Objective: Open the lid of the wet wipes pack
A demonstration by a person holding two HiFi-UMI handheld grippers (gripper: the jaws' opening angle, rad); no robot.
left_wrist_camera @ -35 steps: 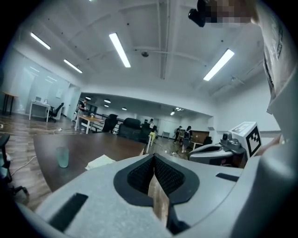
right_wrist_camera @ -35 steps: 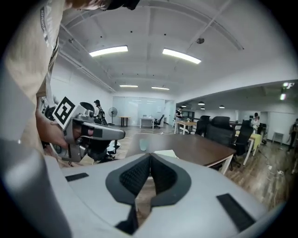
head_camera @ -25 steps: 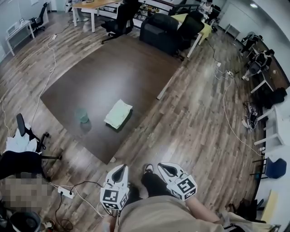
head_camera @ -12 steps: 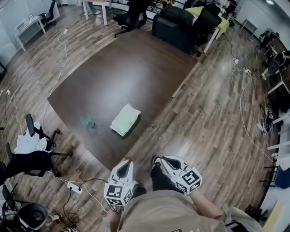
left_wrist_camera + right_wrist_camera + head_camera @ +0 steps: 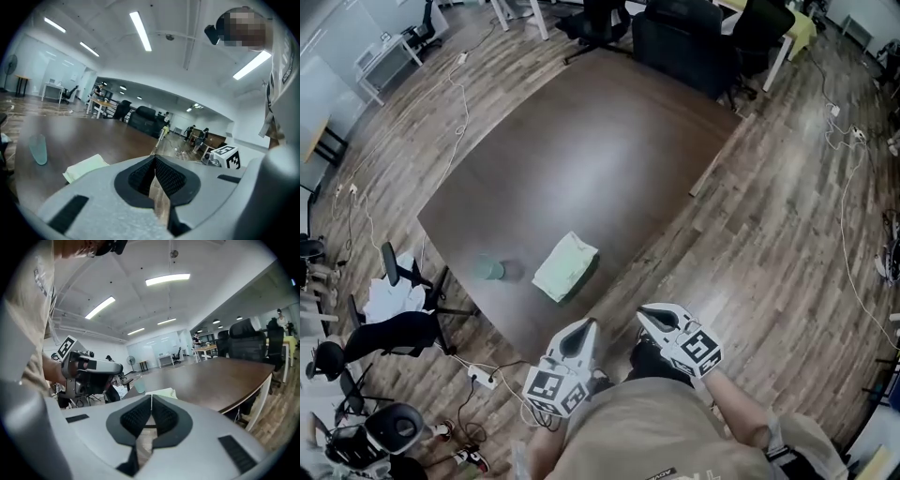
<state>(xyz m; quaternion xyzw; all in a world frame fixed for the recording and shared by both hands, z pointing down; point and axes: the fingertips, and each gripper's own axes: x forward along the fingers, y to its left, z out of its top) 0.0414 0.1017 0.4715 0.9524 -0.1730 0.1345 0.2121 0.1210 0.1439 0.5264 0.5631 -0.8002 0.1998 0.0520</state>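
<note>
A: The left tongs and the right tongs are held low against the person's body, short of the bench. Each pair has its jaws pressed together with nothing between them.

B: So nothing is gripped. Where is the wet wipes pack?

A: Flat on the bench, not far from its nearest corner and a little in from the long edge running away to the right. A greenish glass stands apart from it, toward the short left edge.

B: And the lid?

A: Too small to make out. I'd judge the task has not begun, so the step in hand is the approach.

B: How should it go?

A: Close in on that near corner and spread both pairs of jaws before coming down. One tongs should pin the pack's body flat while the other catches the lid's free lip and swings it up about its hinge. The pack looks soft, so unpinned it will likely slide or buckle on the smooth top. Keep clear of the glass.
</note>
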